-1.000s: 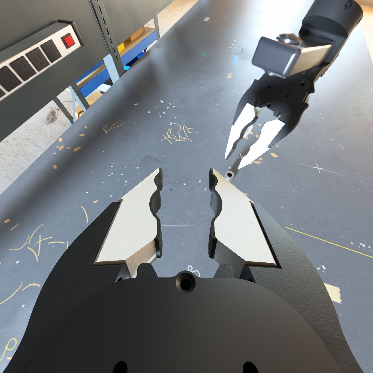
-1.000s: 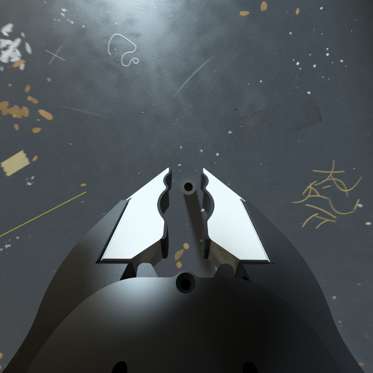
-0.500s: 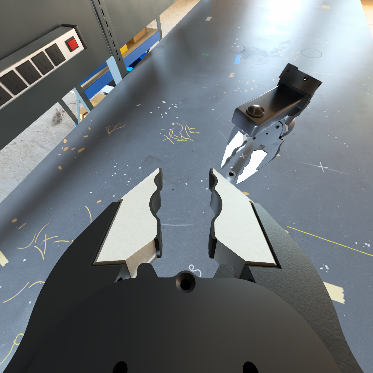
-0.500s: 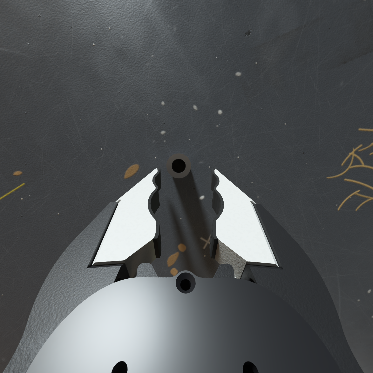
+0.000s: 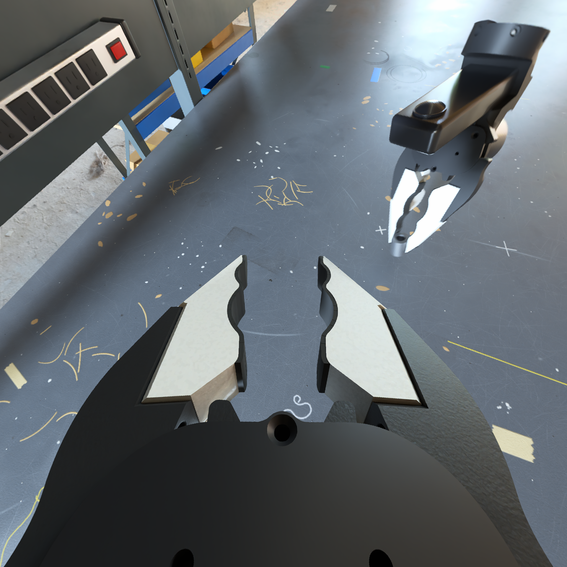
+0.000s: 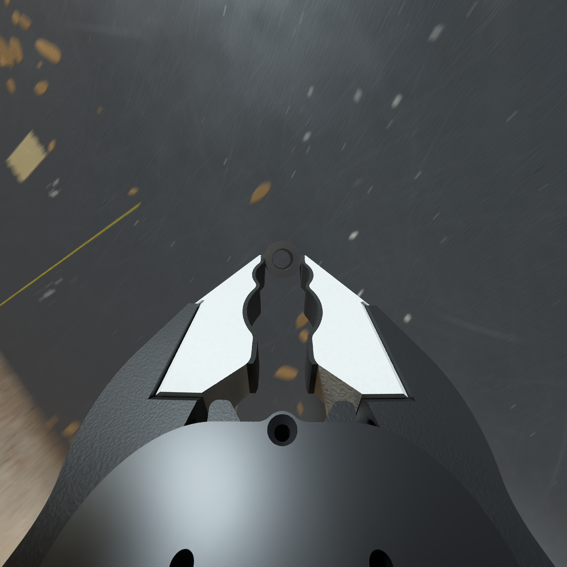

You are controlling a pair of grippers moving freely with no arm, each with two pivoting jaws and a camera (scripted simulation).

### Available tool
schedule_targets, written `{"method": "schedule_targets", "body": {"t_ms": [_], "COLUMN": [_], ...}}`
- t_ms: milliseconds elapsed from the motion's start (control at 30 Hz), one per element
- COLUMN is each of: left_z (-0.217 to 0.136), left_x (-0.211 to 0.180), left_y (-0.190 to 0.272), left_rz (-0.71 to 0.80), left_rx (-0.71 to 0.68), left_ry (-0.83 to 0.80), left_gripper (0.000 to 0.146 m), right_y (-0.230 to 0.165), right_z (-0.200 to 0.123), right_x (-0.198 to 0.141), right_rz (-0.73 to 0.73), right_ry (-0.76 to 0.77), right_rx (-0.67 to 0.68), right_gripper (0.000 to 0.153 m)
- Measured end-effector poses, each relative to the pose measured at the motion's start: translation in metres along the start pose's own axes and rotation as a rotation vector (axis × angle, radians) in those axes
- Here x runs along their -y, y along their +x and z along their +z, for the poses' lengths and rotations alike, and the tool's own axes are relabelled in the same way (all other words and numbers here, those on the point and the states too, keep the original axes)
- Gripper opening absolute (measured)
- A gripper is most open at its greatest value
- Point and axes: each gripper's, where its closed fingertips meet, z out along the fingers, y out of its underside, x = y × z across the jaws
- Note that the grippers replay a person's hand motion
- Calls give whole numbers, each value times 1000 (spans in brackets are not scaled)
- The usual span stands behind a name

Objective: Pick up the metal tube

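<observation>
The metal tube [image 6: 282,259] is a short grey hollow cylinder. In the right wrist view its open end faces the camera, pinched between the tips of my right gripper [image 6: 282,260], which is shut on it. In the left wrist view the right gripper [image 5: 402,242] hangs at the upper right, above the dark table [image 5: 306,122], with the tube [image 5: 398,244] sticking out below its white fingertips, clear of the surface. My left gripper [image 5: 281,260] is open and empty, low over the table, to the left of and nearer than the tube.
A power strip with a red switch [image 5: 61,79] is mounted on a grey panel at the upper left. Shelving with blue rails [image 5: 196,79] stands beyond the table's left edge [image 5: 92,214]. The table bears paint specks, scribbles and tape pieces [image 5: 512,443].
My right gripper has closed on the tube and risen with it off the table. The right wrist view is now blurred by motion. My left gripper has hardly moved.
</observation>
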Motion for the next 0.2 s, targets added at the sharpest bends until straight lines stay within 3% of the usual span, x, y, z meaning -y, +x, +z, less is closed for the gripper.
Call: {"method": "schedule_targets", "body": {"t_ms": [200], "left_z": [2], "left_x": [-1], "left_y": [-1], "left_rz": [1], "left_rx": [-5], "left_ry": [-8], "left_gripper": [46], "right_y": [-35], "right_z": [-24], "right_x": [-47], "right_rz": [114], "right_ry": [-402], "right_rx": [310], "right_gripper": [22]}}
